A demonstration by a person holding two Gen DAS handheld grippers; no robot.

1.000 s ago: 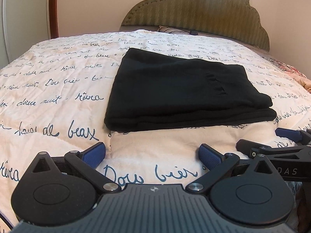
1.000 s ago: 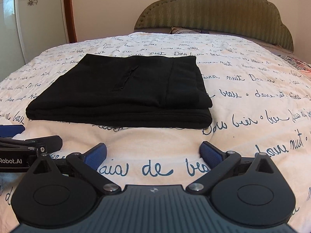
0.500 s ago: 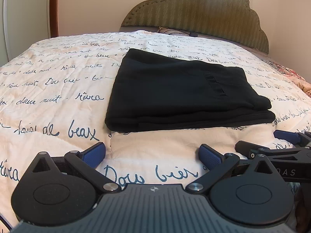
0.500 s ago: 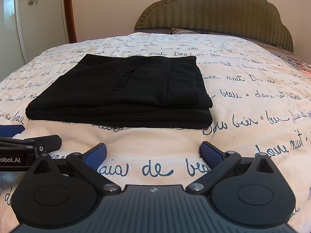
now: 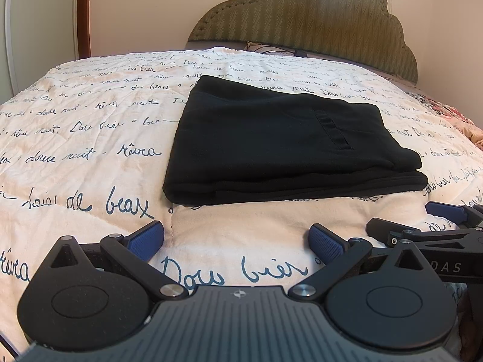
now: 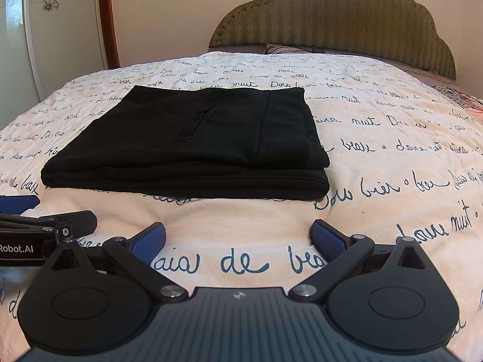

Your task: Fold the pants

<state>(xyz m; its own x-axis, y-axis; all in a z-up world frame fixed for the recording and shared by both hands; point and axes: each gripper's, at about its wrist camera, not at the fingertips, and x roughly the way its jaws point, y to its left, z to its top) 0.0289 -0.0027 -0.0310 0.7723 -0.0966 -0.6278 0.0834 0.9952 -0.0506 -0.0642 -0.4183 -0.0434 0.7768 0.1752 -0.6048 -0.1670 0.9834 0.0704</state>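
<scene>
The black pants (image 5: 280,144) lie folded into a flat rectangle on the white quilt with blue script; they also show in the right wrist view (image 6: 193,144). My left gripper (image 5: 237,242) is open and empty, a short way in front of the pants' near edge. My right gripper (image 6: 238,241) is open and empty, also just short of that edge. The right gripper shows at the right in the left wrist view (image 5: 422,226), and the left gripper shows at the left in the right wrist view (image 6: 36,214).
The quilt (image 5: 75,138) covers the whole bed. A green padded headboard (image 5: 305,21) stands at the far end with a pillow (image 6: 289,49) below it. A wardrobe door (image 6: 57,33) and wooden frame stand at the left. A floral cloth (image 5: 446,114) lies at the right edge.
Both grippers have tilted slightly down and drawn back a little; the pants lie unchanged. Both stay open.
</scene>
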